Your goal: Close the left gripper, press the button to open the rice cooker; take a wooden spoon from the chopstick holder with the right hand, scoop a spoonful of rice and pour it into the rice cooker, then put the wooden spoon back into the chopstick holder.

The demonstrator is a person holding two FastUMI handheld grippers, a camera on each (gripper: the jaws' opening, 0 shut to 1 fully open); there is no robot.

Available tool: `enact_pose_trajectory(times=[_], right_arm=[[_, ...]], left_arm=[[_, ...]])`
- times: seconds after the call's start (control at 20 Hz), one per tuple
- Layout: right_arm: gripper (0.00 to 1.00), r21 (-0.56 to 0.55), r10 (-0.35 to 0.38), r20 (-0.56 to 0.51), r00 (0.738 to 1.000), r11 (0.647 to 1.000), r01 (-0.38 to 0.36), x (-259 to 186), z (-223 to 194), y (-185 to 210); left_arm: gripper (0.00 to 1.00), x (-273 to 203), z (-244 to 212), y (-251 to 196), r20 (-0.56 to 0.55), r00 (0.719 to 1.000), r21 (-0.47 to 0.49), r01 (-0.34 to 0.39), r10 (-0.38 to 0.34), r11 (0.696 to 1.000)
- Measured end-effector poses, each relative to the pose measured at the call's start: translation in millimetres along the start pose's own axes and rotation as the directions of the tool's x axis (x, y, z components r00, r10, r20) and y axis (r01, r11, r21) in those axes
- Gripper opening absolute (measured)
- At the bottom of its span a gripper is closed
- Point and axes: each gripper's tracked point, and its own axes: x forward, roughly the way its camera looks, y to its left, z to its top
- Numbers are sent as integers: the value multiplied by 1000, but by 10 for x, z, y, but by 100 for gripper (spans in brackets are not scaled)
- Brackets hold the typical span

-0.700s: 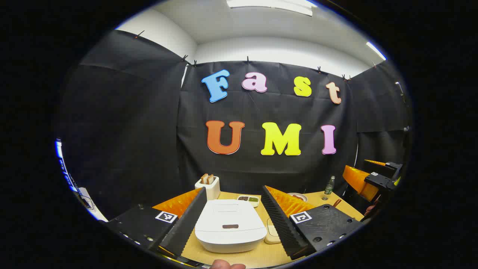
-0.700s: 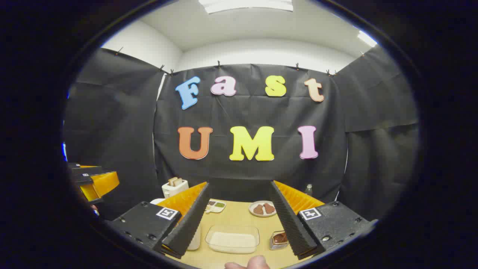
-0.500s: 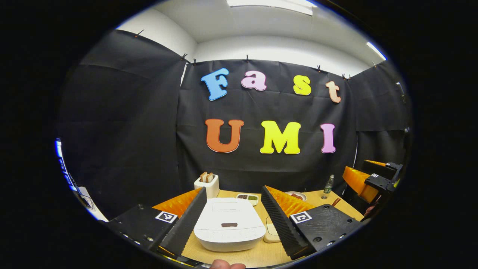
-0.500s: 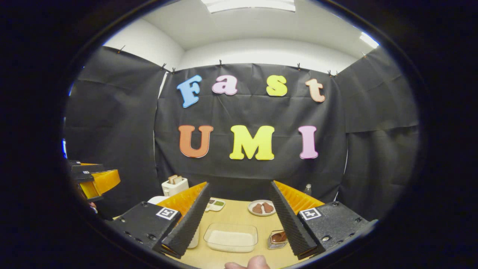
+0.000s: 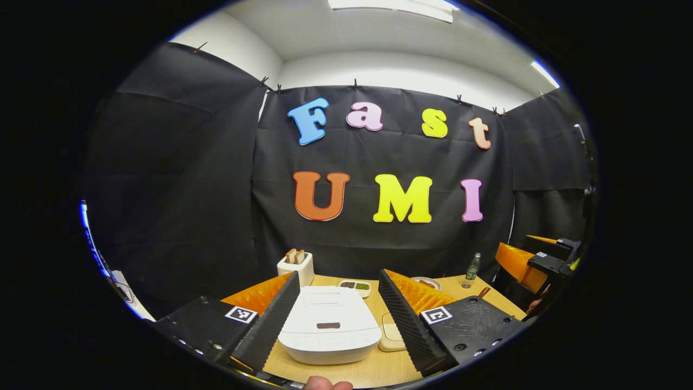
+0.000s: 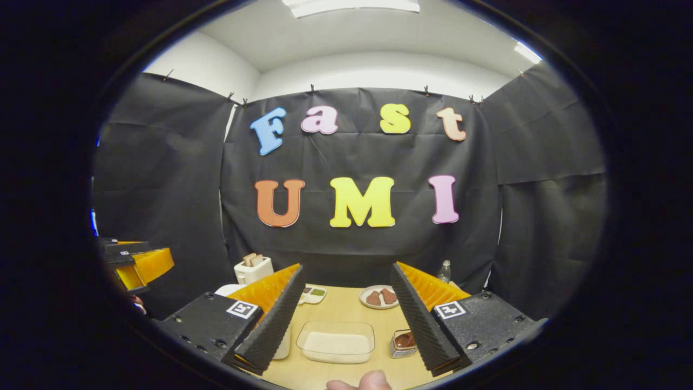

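While both jaws stand released, rice cooker [image 5: 329,330] sits white — lid down.

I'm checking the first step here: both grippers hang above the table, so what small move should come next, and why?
Probably close the left gripper. Its fingers stand wide apart, framing the rice cooker, whose lid is down with the dark button untouched. Shut fingers would give one tip to press it with. The right gripper, also open, can wait above the rice tray.
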Motion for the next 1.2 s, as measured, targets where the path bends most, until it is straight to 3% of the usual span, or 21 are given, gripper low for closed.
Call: enact_pose_trajectory(times=[0.65,1.05,1.1,1.2], right_arm=[[100,-6,-10,-13,1000,1000,9,51,-16,-179],[100,-2,-57,-43,997,998,57,244,-127,-528],[100,4,-61,-47,997,998,61,273,-141,-568],[100,13,-65,-53,996,998,66,336,-166,-631]], left_arm=[[94,66,-95,-95,-32,999,-3,-4,4,1000],[93,327,-411,-230,-166,986,-23,26,-29,999],[75,361,-473,-216,-191,981,-26,26,-31,999],[69,441,-677,-224,-281,958,-43,45,-55,998]])
